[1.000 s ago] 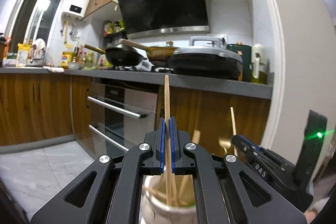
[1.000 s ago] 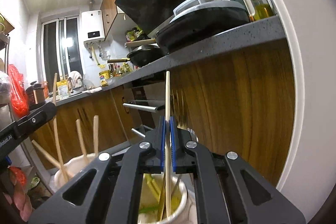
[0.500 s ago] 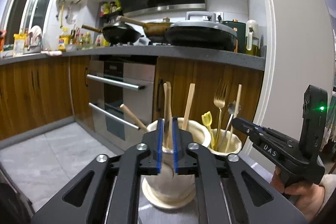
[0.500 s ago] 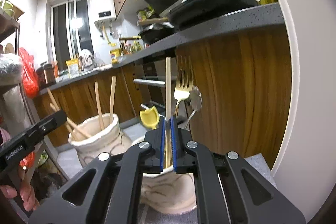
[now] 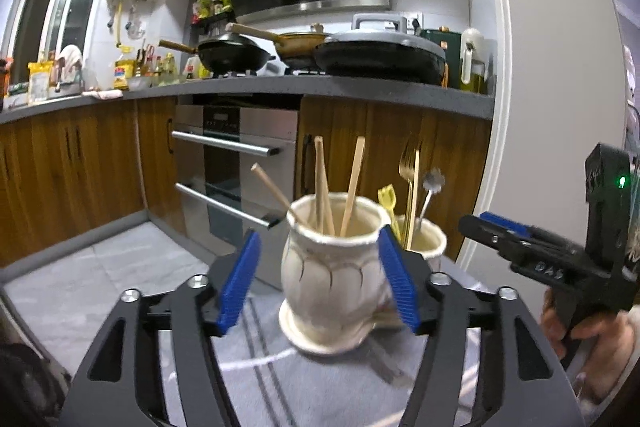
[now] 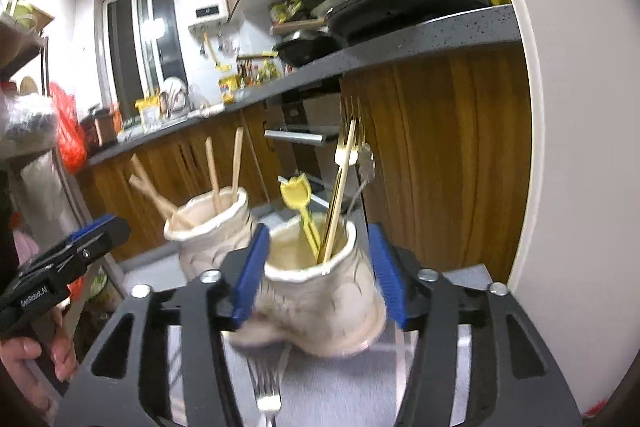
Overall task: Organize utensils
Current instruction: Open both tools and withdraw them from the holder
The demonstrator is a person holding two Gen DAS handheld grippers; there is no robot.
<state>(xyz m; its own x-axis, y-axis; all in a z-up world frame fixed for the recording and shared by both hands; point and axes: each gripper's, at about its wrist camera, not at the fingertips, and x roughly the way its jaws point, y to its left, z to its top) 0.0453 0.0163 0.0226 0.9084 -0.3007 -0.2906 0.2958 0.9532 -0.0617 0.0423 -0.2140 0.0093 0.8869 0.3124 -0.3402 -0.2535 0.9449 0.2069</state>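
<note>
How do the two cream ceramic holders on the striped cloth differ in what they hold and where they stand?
1. The left cream ceramic holder holds only wooden chopsticks; the right cream ceramic holder holds a gold fork, a yellow plastic utensil and one chopstick.
2. The left holder stands before the left gripper, the right holder before the right gripper.
Both are cream, ribbed, upright and side by side.

Upright chopsticks (image 5: 320, 183) and fork (image 6: 340, 183) crowding both pot mouths.

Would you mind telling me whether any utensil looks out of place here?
Yes: a silver fork lies flat on the grey cloth in front of the right-hand ceramic holder, while other utensils stand in holders.
</note>
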